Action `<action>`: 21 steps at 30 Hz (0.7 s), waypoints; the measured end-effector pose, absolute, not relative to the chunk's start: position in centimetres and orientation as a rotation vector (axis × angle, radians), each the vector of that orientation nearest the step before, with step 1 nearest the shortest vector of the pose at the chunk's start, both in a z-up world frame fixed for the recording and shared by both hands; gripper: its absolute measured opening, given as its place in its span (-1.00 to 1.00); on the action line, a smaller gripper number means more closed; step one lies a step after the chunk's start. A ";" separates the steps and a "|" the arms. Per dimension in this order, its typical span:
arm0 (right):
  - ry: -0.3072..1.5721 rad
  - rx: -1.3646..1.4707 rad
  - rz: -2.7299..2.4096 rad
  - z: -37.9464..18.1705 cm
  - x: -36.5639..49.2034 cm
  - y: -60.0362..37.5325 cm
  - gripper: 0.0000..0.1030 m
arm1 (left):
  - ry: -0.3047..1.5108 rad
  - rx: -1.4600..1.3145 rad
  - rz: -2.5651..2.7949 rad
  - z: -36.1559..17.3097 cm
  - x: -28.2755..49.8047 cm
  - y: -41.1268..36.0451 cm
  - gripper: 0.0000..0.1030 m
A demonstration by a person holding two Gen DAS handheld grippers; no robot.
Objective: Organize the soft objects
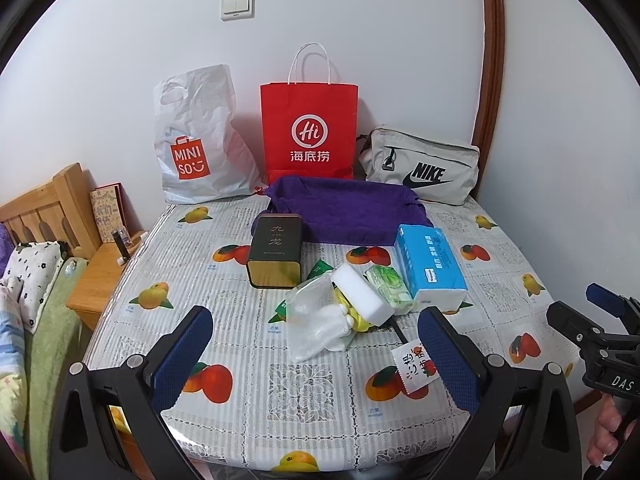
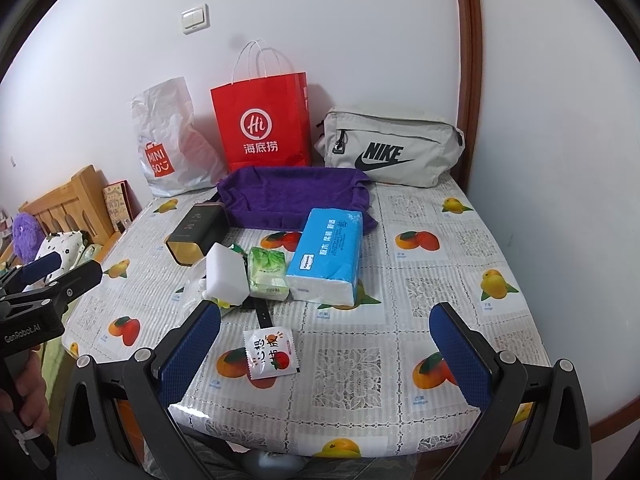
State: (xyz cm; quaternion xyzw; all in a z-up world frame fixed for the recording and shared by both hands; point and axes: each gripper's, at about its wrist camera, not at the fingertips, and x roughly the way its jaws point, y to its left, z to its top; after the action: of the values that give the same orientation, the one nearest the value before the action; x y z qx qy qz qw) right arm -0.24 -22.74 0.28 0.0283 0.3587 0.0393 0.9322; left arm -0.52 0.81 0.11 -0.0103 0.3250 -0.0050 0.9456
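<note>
Left gripper point(image 1: 316, 360) fingers point(image 1: 182, 360) spread wide, white sponge point(image 1: 364, 294) beyond — tissue pack point(image 1: 430, 264) beside it

wall point(image 1: 360, 20): white, light switch point(image 1: 237, 6) | wooden headboard point(image 1: 48, 212) left | door frame point(image 1: 492, 60) right

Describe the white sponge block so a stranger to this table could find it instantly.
Start at the red paper bag by the wall and come forward past the purple towel. The white sponge block lies beside the green tissue pack; it alone is plain and unprinted.

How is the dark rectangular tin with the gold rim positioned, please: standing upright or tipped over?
Tipped over: the dark rectangular tin lies on its side on the fruit-print tablecloth, gold-rimmed end facing the cameras.
</note>
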 end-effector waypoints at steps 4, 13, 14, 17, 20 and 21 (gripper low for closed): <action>0.735 0.055 0.082 0.3 -0.2 -22.7 1.00 | 0.660 -0.021 -0.014 0.1 -0.6 0.9 1.00; 0.735 0.054 0.086 0.3 -0.2 -22.6 1.00 | 0.666 -0.018 -0.009 0.0 -0.4 1.1 1.00; 0.734 0.053 0.086 0.3 -0.2 -22.6 1.00 | 0.666 -0.018 -0.008 0.0 -0.4 1.1 1.00; 0.732 0.054 0.087 0.4 -0.2 -22.5 1.00 | 0.666 -0.018 -0.009 0.0 -0.4 1.2 1.00; 0.730 0.050 0.088 0.4 -0.3 -22.5 1.00 | 0.667 -0.018 -0.009 0.0 -0.3 1.2 1.00; 0.730 0.049 0.088 0.5 -0.3 -22.5 1.00 | 0.667 -0.018 -0.008 0.0 -0.4 1.2 1.00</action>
State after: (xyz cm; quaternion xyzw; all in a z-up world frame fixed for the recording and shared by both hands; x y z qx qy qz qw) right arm -0.26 -22.49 0.45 0.0242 0.3569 0.0430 0.9329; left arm -0.38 1.15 0.01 -0.0088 0.3271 -0.0040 0.9449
